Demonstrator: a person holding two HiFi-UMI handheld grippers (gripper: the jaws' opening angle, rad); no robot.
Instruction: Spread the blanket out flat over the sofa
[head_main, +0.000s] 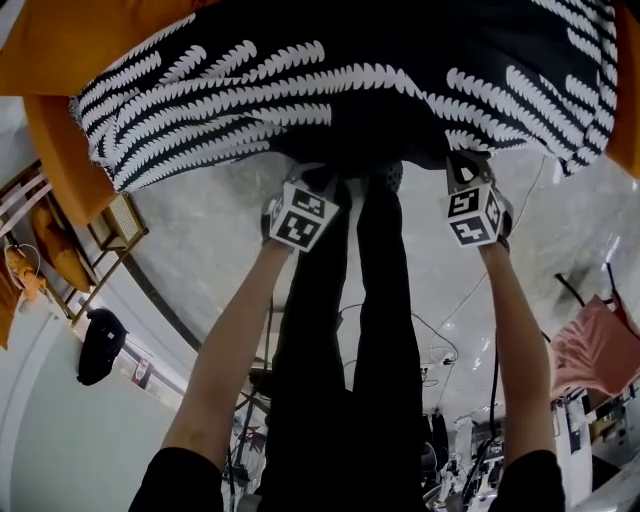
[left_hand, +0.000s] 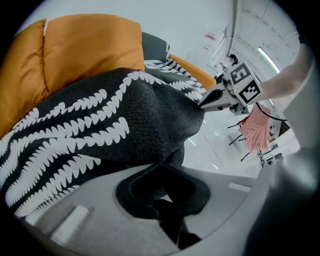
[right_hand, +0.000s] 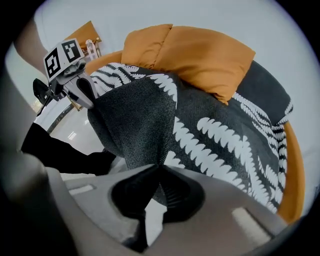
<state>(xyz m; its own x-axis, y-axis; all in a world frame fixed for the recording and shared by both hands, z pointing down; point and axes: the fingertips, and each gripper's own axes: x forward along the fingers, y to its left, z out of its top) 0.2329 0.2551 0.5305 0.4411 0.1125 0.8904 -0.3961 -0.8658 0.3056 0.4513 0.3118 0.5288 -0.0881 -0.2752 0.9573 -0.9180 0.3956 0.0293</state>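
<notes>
A black blanket with white leaf stripes lies bunched over the orange sofa. Its near edge hangs toward me. My left gripper is shut on that edge, and the cloth runs down into its closed jaws. My right gripper is shut on the same edge further right, with dark fabric pinched between its pads. From each gripper view I see the other gripper clamping the hem. Two orange cushions stand against the sofa back, behind the blanket.
My legs in black trousers stand on the pale glossy floor, close to the sofa front. A wooden side table and a black bag are at the left. A pink cloth on a rack and floor cables are at the right.
</notes>
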